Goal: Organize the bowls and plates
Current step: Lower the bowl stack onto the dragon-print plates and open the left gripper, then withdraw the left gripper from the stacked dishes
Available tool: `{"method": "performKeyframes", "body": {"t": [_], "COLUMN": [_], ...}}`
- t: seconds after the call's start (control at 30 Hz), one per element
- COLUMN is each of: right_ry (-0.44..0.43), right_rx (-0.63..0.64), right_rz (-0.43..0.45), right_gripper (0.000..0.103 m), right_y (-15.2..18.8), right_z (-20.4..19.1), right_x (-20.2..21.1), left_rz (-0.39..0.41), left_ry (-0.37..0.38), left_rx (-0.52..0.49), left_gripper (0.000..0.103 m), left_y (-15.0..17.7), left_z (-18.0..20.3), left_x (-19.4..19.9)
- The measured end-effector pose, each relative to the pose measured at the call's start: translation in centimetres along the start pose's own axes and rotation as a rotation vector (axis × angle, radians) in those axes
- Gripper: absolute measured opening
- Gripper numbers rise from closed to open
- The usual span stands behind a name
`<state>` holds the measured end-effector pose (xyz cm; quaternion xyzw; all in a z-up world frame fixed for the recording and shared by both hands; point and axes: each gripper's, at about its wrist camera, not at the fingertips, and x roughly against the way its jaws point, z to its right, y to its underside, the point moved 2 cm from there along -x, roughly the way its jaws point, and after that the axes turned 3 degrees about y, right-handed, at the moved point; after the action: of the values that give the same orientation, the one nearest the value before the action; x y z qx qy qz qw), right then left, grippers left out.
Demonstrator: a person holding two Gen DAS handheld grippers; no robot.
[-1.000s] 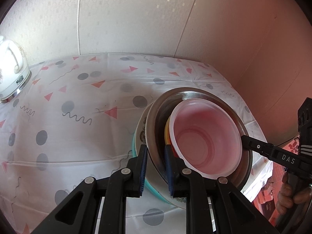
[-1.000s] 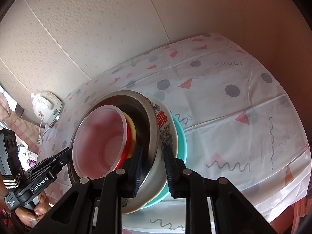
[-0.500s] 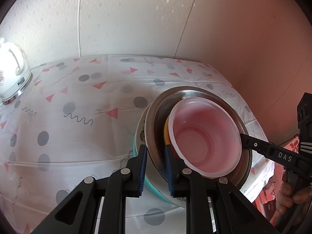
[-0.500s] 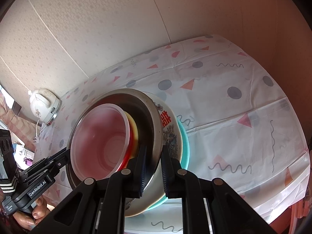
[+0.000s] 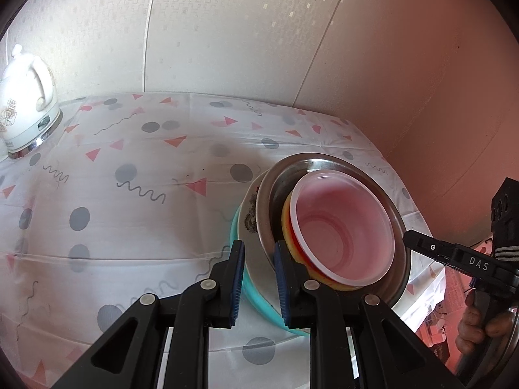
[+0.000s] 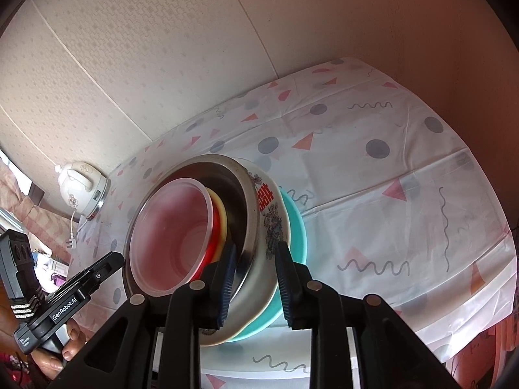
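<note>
A nested stack stands on the table: a teal plate [image 5: 259,304], a white printed bowl [image 5: 248,215], a steel bowl [image 5: 324,162], a yellow and red bowl [image 5: 287,227] and a clear plastic bowl [image 5: 343,233] on top. My left gripper [image 5: 258,280] has its jaws around the stack's near rim, slightly parted. In the right wrist view the same stack shows, with the steel bowl [image 6: 246,214], the white bowl [image 6: 272,214] and the teal plate [image 6: 296,227]. My right gripper [image 6: 254,283] is open, its fingers astride the rims of the stack.
A white electric kettle [image 5: 27,110] stands at the table's far left; it also shows in the right wrist view [image 6: 82,188]. The patterned tablecloth [image 5: 129,194] covers the table. Walls close the back and right sides.
My right gripper's jaws have widened from a tight hold on the steel bowl's rim. My left gripper's jaws have parted slightly. The stack has shifted a little away in both views.
</note>
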<state>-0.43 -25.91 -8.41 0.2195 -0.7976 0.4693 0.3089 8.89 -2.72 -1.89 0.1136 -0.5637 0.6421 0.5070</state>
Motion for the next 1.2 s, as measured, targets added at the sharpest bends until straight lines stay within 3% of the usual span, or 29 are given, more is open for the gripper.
{"method": "performKeyframes", "body": {"t": [0.4, 0.5, 0.63, 1.2], "right_ry": [-0.036, -0.045, -0.016, 0.047], "right_rx": [-0.027, 0.005, 0.029, 0.052], "right_rz": [-0.06, -0.073, -0.055, -0.035], "right_gripper": [0.025, 0.017, 0.017, 0.021], "right_y": [3.5, 4.1, 4.2, 5.0], "right_z": [0.9, 0.1, -0.3, -0.6], "right_x": [-0.3, -1.1, -1.2, 0.0], "left_rz": [-0.029, -0.048, -0.049, 0.054], "left_ry": [0.012, 0.008, 0.004, -0.124], "left_rx": [0.039, 0.029, 0.026, -0.066], "left_gripper": [0.019, 0.019, 0.019, 0.023], "left_y": [2.6, 3.1, 3.5, 3.6], "left_z": [-2.1, -1.8, -1.6, 0.0], "left_x": [0.9, 0.5, 0.5, 3.2]}}
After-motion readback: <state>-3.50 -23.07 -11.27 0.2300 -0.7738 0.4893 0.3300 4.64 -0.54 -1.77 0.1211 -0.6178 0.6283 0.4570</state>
